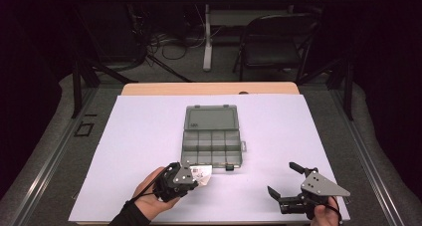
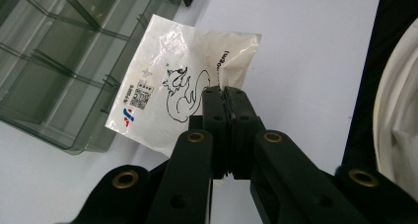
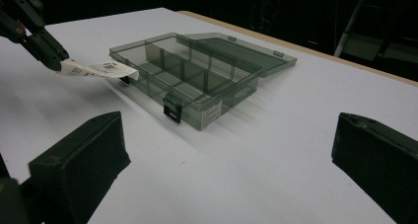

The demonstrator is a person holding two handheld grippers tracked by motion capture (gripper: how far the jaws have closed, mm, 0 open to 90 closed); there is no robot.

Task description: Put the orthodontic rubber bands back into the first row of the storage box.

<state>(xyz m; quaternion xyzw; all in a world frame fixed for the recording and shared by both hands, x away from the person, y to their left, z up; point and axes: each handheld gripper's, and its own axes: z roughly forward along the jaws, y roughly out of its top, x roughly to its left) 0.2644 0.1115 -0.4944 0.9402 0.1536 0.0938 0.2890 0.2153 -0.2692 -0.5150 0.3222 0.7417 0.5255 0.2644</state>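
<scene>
left gripper (image 2: 223, 93) has its jaws pinched tight on the edge of a white packet (image 2: 182, 88), held just over the near corner of the open compartment box (image 1: 213, 136). right gripper (image 1: 286, 180) hangs wide apart, empty, well off. best: carry packet over one cell, tilt it down flat, release only once inside the walls.

Packet (image 2: 185, 86) print partly behind jaws — small text prob. illegible; organiser box (image 2: 64, 61) cut off.
</scene>
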